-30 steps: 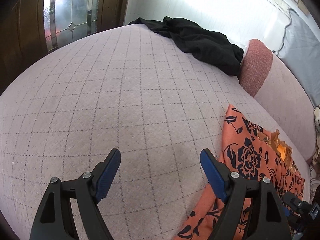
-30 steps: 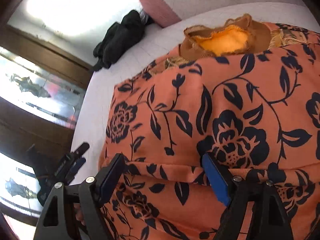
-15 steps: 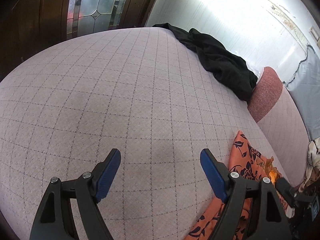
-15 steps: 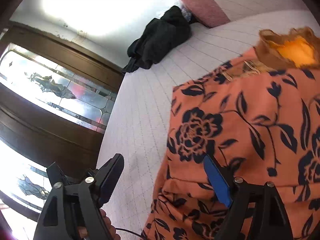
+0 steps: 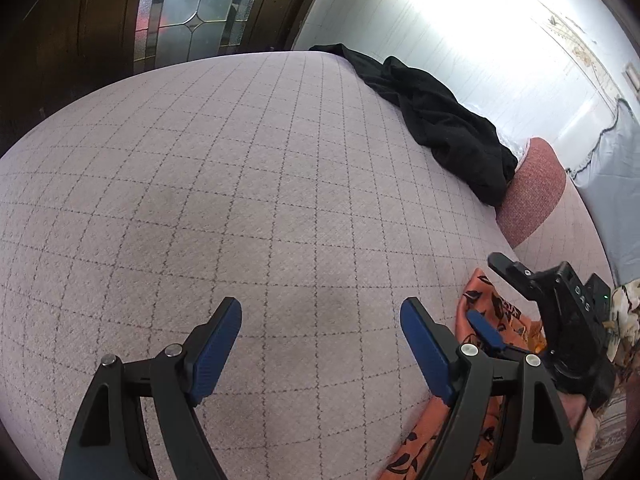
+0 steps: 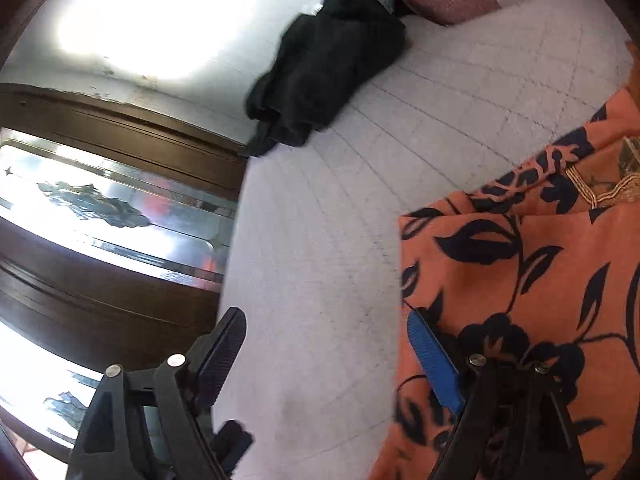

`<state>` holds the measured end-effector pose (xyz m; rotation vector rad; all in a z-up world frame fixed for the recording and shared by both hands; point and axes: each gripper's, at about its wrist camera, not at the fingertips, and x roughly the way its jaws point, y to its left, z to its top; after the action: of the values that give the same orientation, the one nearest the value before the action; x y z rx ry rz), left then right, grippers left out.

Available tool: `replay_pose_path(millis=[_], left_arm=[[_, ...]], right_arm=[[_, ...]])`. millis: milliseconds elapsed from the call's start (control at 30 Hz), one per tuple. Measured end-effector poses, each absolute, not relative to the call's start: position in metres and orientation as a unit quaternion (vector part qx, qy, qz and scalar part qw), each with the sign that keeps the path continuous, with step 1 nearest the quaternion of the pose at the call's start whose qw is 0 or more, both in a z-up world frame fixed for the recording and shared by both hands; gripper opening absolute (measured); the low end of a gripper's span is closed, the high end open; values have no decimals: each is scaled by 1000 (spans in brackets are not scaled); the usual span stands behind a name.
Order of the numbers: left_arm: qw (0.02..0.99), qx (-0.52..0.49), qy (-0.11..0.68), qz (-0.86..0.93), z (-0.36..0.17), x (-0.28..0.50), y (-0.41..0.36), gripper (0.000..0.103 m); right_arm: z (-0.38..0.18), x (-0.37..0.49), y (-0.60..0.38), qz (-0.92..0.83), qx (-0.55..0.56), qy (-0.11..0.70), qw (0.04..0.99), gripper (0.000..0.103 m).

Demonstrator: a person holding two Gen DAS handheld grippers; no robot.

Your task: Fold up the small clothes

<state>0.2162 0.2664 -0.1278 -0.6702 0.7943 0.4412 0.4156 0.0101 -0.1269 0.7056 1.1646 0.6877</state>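
An orange garment with a black flower print (image 6: 532, 280) lies flat on the pale checked bed cover (image 6: 328, 240); its folded left edge shows in the right wrist view. It also shows at the lower right of the left wrist view (image 5: 486, 424). My right gripper (image 6: 328, 344) is open and empty, hovering over the garment's left edge, one finger over the cloth, the other over bare cover. It also appears in the left wrist view (image 5: 496, 300). My left gripper (image 5: 320, 340) is open and empty above bare cover, left of the garment.
A crumpled black garment (image 5: 440, 120) lies at the far side of the bed by a reddish bolster (image 5: 532, 192). Dark wooden doors with leaded glass (image 5: 188, 8) stand beyond the bed's far edge. A white wall (image 5: 460, 32) is behind.
Both grippers have moved left, away from the orange garment. The right gripper was over the garment's middle and is now at its left edge. Both stay open.
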Motion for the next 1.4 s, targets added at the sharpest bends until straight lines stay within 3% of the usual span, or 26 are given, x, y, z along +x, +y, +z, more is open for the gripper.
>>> replay_pose_path(millis=[200,333,533,733,900,1000,1133,1233,1400], left_arm=[[839,-328,376,217,-131,213,270,82],[846,-303,385,210,-133,218,263,82],[845,-316,378,207,-130,221,264,82],[850,-303,380,205,-130,221,257,82],[853,-291,384,203,-133,222,250,82],[857,-276,384,202,-134,225,245,82],[859,-267,390,198,-137,230,239,82],[865,-250,392,191,-137,231,233,82],[870,-243,388,181,-133,231,228,82]], right_arm=[[-98,419,15,341,324,497,729,86],[-129,428,6,312,336,508,729,87],[-83,393,-25,363,333,476,728,87],[-89,353,-172,253,357,448,779,87],[-121,344,-322,108,420,427,793,85],[-129,340,-371,107,506,385,764,83],[-102,348,-360,133,436,382,804,84],[-125,355,-375,86,445,406,793,78],[-100,350,-376,96,392,387,829,83]])
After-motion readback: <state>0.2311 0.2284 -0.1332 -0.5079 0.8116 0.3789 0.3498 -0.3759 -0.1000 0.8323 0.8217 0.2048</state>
